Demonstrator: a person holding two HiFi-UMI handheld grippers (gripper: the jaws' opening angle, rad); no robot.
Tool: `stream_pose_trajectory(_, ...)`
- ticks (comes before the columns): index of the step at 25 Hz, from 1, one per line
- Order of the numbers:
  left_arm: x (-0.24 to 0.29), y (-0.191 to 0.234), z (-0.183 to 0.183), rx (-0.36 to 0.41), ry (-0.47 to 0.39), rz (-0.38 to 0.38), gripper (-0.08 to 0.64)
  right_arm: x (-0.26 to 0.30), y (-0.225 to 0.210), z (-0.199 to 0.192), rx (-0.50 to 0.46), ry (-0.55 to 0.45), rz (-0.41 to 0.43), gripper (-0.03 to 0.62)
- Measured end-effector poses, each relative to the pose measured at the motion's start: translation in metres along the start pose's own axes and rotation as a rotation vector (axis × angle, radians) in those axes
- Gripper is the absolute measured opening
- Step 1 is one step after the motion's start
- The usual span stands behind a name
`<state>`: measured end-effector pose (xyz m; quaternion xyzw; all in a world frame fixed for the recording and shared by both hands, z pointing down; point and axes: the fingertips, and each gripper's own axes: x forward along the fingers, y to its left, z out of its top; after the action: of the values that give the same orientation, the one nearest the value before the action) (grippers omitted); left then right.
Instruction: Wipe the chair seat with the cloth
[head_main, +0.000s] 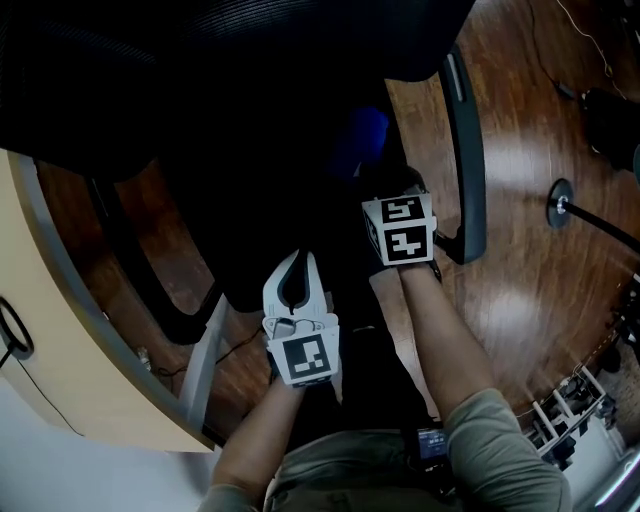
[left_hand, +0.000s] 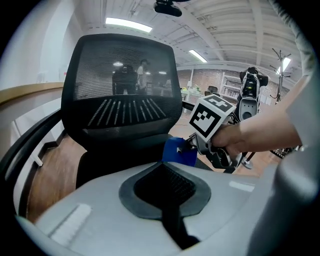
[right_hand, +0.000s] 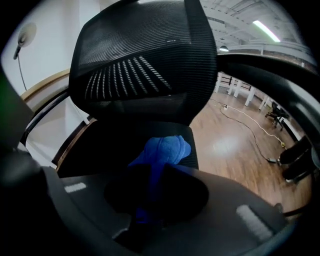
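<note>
The black mesh office chair fills the top of the head view, its dark seat (head_main: 270, 200) below my grippers. My right gripper (head_main: 380, 178) reaches over the seat's right part, shut on a blue cloth (head_main: 362, 135) that bunches past its tips. In the right gripper view the cloth (right_hand: 162, 150) runs out from between the jaws of that gripper (right_hand: 157, 172) onto the seat (right_hand: 110, 145), below the backrest (right_hand: 145, 60). The left gripper view shows the same cloth (left_hand: 179, 150) in the right gripper (left_hand: 191, 145). My left gripper (head_main: 298, 262) hovers at the seat's near edge, shut and empty (left_hand: 165, 167).
A curved black armrest (head_main: 468, 140) runs along the chair's right side and another (head_main: 150, 280) along its left. A beige desk edge (head_main: 70, 330) lies close on the left. Wooden floor (head_main: 540, 270) with a round stand base (head_main: 560, 205) and cables spreads to the right.
</note>
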<state>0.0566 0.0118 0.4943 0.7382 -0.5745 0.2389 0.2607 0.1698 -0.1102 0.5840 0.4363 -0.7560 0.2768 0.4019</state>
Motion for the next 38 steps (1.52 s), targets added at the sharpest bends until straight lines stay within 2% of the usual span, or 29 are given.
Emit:
stream_pose_trajectory(7,0.018,-0.026,0.012,0.032,-0.004,-0.051,0.005,-0.009,-0.039,-0.017,0.138,0.007,-0.075,0.078)
stream_pose_trajectory(12,0.027,-0.03,0.013,0.029,0.008,-0.048,0.005,-0.009,-0.058,-0.038,0.24,0.019,-0.119,0.078)
stream_pose_trajectory(20,0.041,-0.012,-0.003,-0.009,0.012,0.022,0.005,0.004,-0.059,-0.055,0.227,0.049,-0.128,0.078)
stream_pose_trajectory(24,0.041,-0.002,-0.009,-0.04,0.011,0.049,0.005,0.003,-0.059,-0.056,0.253,0.039,-0.131,0.078)
stream_pose_trajectory(29,0.024,0.03,-0.009,-0.089,0.007,0.15,0.005,-0.004,-0.056,-0.051,0.254,0.02,-0.162,0.078)
stream_pose_trajectory(33,-0.004,0.06,-0.001,-0.121,-0.016,0.25,0.005,-0.014,-0.041,-0.032,0.197,-0.023,-0.168,0.078)
stream_pose_trajectory(38,-0.031,0.086,-0.005,-0.148,-0.013,0.291,0.005,-0.024,0.001,0.0,0.095,-0.074,-0.121,0.078)
